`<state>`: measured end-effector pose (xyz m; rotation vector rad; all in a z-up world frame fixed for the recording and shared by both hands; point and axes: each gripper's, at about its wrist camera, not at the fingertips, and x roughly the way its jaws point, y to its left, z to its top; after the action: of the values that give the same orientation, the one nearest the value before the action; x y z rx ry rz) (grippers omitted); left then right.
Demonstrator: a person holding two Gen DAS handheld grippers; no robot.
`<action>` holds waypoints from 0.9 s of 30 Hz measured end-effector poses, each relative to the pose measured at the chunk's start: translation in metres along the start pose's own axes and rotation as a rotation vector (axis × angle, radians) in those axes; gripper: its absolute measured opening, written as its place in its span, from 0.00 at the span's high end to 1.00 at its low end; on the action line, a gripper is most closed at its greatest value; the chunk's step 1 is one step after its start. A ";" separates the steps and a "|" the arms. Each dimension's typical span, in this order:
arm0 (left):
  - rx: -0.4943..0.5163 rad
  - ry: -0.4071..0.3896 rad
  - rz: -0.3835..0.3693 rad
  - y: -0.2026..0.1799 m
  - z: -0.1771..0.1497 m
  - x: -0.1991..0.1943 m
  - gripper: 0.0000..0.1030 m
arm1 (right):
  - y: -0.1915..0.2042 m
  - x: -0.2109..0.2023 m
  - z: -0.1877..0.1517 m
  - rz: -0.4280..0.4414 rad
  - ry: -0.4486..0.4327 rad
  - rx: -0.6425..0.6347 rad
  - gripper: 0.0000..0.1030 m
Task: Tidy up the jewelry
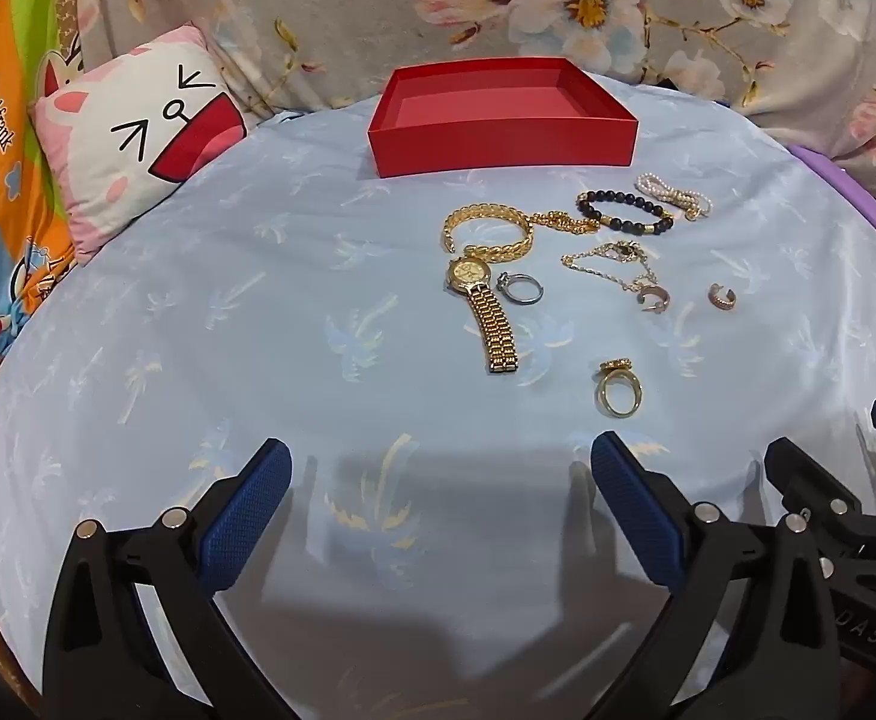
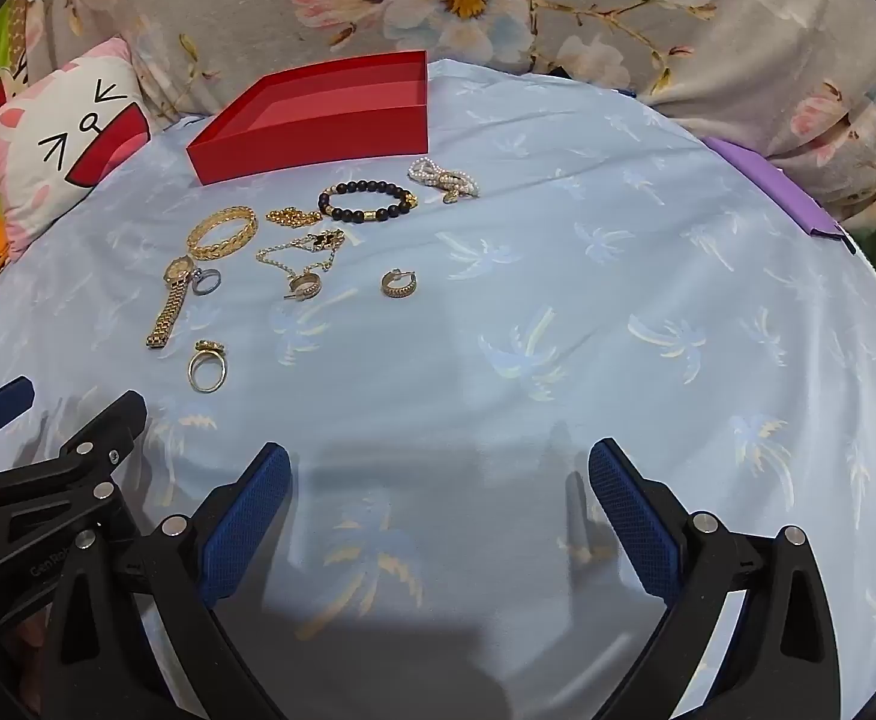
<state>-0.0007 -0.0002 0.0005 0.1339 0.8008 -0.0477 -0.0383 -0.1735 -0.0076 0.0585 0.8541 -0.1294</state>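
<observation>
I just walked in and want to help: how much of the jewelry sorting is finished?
Nothing looks done: the red cardboard tray holds nothing. Both the left gripper and the right gripper are open, holding nothing. Left: everything, including the gold wristwatch, black beaded bracelet and gold ring on the blue sheet.

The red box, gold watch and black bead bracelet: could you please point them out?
red box (image 1: 501, 141), left wrist view, front wall.
gold watch (image 1: 468, 272), left wrist view, dial.
black bead bracelet (image 2: 345, 215), right wrist view, near-side beads.
</observation>
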 end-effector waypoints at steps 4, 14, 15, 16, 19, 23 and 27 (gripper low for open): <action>0.004 0.000 0.005 0.000 0.000 0.000 0.06 | 0.000 -0.001 0.000 -0.003 -0.001 -0.003 0.05; 0.005 -0.001 0.002 0.000 0.000 -0.001 0.06 | 0.000 -0.002 0.000 -0.005 -0.004 -0.004 0.05; 0.004 -0.001 0.002 0.000 0.000 -0.001 0.06 | 0.000 -0.002 0.000 -0.008 -0.005 -0.006 0.05; 0.004 0.000 0.002 -0.001 0.000 -0.001 0.06 | 0.000 -0.002 0.000 -0.007 -0.005 -0.006 0.05; 0.004 0.001 0.002 -0.001 0.000 -0.001 0.06 | 0.000 -0.002 0.001 -0.008 -0.006 -0.007 0.05; 0.004 0.002 0.003 0.000 0.000 -0.002 0.06 | 0.000 -0.002 0.001 -0.009 -0.006 -0.008 0.05; 0.005 0.000 0.002 0.000 0.000 -0.002 0.06 | 0.000 -0.001 0.001 -0.009 -0.006 -0.008 0.05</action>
<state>-0.0019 -0.0004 0.0017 0.1391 0.8006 -0.0473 -0.0385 -0.1735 -0.0060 0.0465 0.8495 -0.1348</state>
